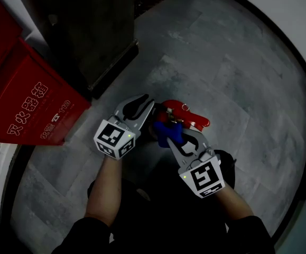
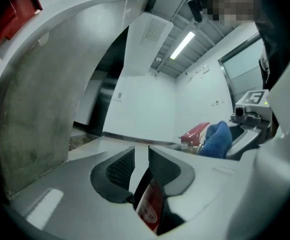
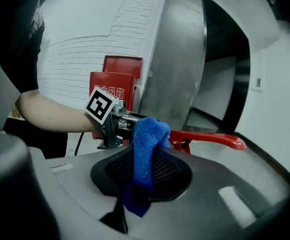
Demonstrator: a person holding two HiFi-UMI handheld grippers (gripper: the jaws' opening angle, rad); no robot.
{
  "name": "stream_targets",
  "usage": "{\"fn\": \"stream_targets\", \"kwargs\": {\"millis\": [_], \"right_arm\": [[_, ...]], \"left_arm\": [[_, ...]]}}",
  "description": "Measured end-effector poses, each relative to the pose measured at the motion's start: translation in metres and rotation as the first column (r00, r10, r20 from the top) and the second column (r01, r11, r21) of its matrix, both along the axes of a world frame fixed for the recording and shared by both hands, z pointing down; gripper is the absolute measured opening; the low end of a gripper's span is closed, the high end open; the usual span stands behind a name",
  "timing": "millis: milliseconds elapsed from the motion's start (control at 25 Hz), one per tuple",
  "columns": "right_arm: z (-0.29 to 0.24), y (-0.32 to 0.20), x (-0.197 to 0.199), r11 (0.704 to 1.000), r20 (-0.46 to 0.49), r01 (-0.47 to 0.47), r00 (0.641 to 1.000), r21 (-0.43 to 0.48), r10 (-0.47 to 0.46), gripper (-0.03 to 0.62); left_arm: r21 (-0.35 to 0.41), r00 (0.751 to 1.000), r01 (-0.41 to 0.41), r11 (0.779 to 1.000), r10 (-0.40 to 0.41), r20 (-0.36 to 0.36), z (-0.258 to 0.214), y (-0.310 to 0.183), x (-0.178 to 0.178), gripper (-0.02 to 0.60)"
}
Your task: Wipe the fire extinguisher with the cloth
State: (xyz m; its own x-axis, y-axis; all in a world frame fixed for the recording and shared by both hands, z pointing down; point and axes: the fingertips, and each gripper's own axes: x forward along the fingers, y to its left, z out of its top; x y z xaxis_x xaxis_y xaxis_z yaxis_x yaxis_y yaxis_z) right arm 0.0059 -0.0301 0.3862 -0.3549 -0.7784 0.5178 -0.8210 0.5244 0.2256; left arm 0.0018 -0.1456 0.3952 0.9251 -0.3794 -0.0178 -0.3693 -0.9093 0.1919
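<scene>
Fire extinguisher [image 1: 188, 116] stood on the grey tiled floor [image 1: 237, 73], between the two grippers and close in front of the person. Only its red head and lever were plain from above.

Left gripper [image 2: 141, 156] lay level on the left of the head. Its jaws were spread by a slim gap. Pale wall showed between the pads, and lower down the gap showed a strip of the extinguisher's red labelled body. Could not tell whether any part of it touched the jaws.

Right gripper [image 3: 145, 160] came in from the near right, tilted downward. Its jaws were pressed together on the blue cloth [image 3: 148, 144]. The cloth's free end bunched up over the tips and lay against the near end of the red lever.

A red cabinet [image 1: 34, 97] with white characters stood far left by the wall.
</scene>
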Motion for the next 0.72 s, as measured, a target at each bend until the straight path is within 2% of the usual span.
{"fn": "stream_targets", "kwargs": {"millis": [200,560,640,720], "right_arm": [[-0.009,-0.006,-0.019,1.0,0.07,0.001,0.998,0.024,-0.002,0.069],[-0.044,-0.049,-0.033,0.976,-0.093,-0.045,0.993,0.213,0.066,0.071],[-0.047,-0.059,-0.032,0.973,-0.108,-0.07,0.99,0.218,0.096,0.071],[-0.039,-0.066,-0.033,0.979,-0.152,-0.093,0.981,0.184,0.121,0.07]], "left_arm": [[-0.028,1.0,0.007,1.0,-0.007,-0.004,0.006,-0.005,-0.004,0.086],[-0.043,0.997,0.077,0.996,-0.076,0.015,0.012,-0.015,-0.028,0.086],[-0.048,0.996,0.092,0.995,-0.092,0.009,0.01,-0.017,-0.032,0.086],[-0.053,0.993,0.116,0.992,-0.116,-0.002,0.008,-0.022,-0.038,0.086]]}}
